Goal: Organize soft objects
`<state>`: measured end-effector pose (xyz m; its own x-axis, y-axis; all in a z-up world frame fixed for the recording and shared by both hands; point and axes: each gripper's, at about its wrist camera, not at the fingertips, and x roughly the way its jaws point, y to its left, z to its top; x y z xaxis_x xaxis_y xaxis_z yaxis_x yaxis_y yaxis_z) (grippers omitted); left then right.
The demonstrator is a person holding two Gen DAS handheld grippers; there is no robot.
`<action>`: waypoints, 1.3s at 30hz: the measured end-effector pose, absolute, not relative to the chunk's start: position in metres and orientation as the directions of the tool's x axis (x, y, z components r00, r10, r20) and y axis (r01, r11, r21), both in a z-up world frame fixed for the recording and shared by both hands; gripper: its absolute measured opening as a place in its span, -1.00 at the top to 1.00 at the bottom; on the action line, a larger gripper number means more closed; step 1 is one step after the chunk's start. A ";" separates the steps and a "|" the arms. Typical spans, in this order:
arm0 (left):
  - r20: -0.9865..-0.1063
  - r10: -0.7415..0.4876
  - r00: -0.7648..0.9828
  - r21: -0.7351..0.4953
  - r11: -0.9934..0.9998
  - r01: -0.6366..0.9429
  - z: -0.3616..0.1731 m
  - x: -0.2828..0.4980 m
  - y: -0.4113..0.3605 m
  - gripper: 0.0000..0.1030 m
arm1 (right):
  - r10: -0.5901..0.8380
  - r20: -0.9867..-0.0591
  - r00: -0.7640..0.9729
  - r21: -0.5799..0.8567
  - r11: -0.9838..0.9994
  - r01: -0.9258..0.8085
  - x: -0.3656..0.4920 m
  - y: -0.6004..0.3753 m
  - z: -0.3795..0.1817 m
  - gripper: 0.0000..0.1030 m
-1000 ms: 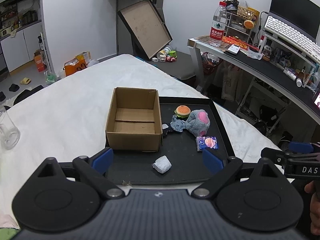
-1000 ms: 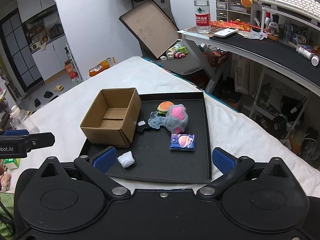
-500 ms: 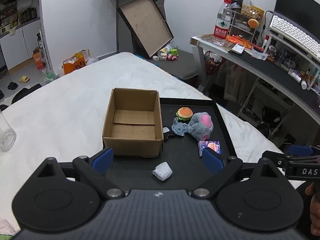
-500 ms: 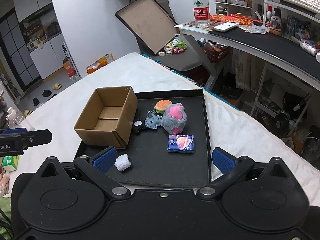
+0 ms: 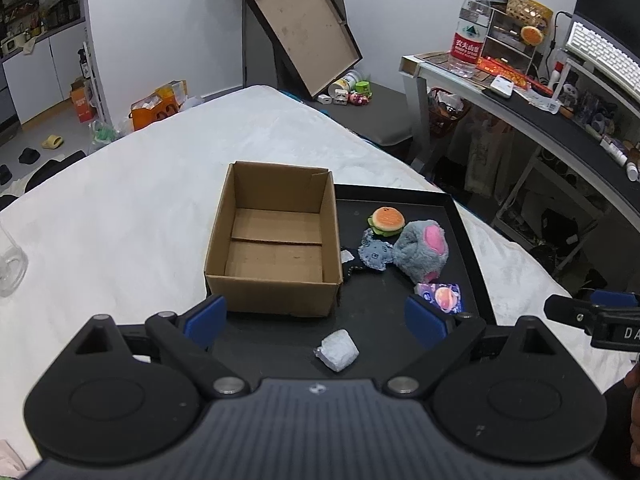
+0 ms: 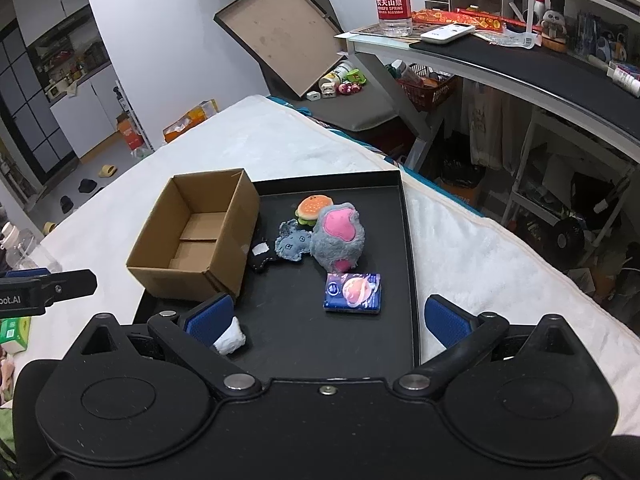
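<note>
Soft toys and small soft packets lie on the flat black tray (image 6: 408, 240), none yet in the open brown cardboard box (image 5: 276, 240) standing on the tray's left part. The left gripper (image 5: 316, 320), spread wide and empty, hovers above the tray's near edge, a crumpled white wad (image 5: 337, 350) lying on the tray between its blue-padded fingers (image 5: 206, 316). The right gripper (image 6: 328, 318), equally wide and empty, hangs over the same near edge, the blue flat packet with a pink print (image 6: 353, 293) just ahead of it. Farther out sit a grey plush with a pink patch (image 6: 338, 243), a flat grey-blue fabric toy (image 6: 293, 244) touching it, an orange burger plush (image 6: 314, 208) behind, and a small black item with a white tag (image 6: 262, 258) beside the box wall. The likely trouble is the cluster: the plush pieces touch, so closing on one may drag a neighbour. The light box could also slide if a finger bumps its wall.
</note>
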<state>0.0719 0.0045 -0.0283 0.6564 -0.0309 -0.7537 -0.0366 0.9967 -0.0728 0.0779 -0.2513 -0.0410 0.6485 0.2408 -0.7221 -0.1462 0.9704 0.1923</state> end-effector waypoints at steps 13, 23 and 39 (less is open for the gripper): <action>-0.780 0.001 0.625 -0.068 0.994 -0.086 -0.047 0.105 0.022 -0.85 | 0.279 -0.723 0.632 0.224 0.960 -0.168 0.117 -0.253 -0.052 -1.00; -0.778 0.030 0.628 -0.067 0.989 -0.130 -0.061 0.128 0.044 -0.83 | 0.306 -0.736 0.604 0.250 0.952 -0.178 0.164 -0.250 -0.063 -1.00; -0.841 0.038 0.540 -0.110 0.965 -0.239 -0.114 0.185 0.087 -0.76 | 0.274 -0.860 0.430 0.244 0.962 -0.125 0.249 -0.222 -0.107 -1.00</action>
<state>0.1851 0.0871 -0.1137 0.5395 0.0377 -0.8411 -0.2389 0.9648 -0.1099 0.2494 -0.2217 -0.1070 0.4298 0.2742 -0.8603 -0.1255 0.9617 0.2439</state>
